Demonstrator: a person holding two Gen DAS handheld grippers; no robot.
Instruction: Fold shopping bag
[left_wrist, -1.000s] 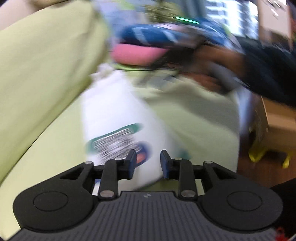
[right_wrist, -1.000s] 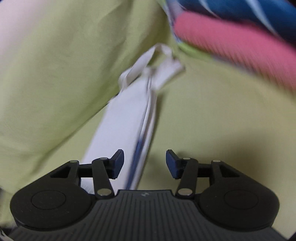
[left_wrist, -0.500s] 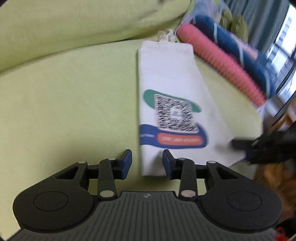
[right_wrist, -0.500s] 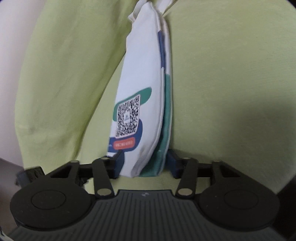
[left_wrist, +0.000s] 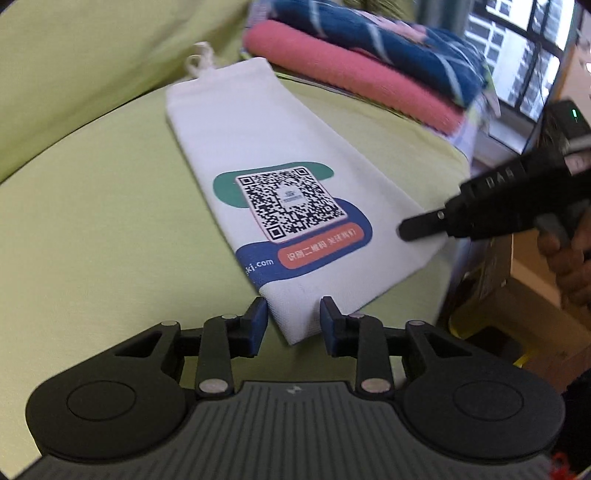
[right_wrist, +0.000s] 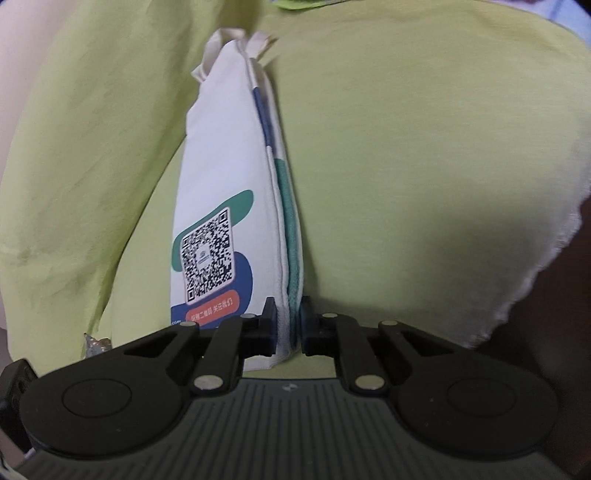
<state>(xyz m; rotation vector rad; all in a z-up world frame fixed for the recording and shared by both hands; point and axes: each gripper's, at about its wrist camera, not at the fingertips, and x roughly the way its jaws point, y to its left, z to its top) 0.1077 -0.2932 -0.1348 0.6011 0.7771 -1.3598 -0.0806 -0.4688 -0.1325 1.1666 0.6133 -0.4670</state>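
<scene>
Right wrist view: right claw (right_wrist: 287, 328) pinches the white fabric shopping bag's (right_wrist: 221, 173) six-o'clock edge, anchoring the fold; left claw (left_wrist: 291, 321) spread around its corner.

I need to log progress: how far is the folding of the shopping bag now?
Done: the shopping bag lies as a narrow strip on the green cushion. In hand: the right gripper pinches its layered edge; the left gripper is open around the near corner. Left: folding it shorter.
</scene>
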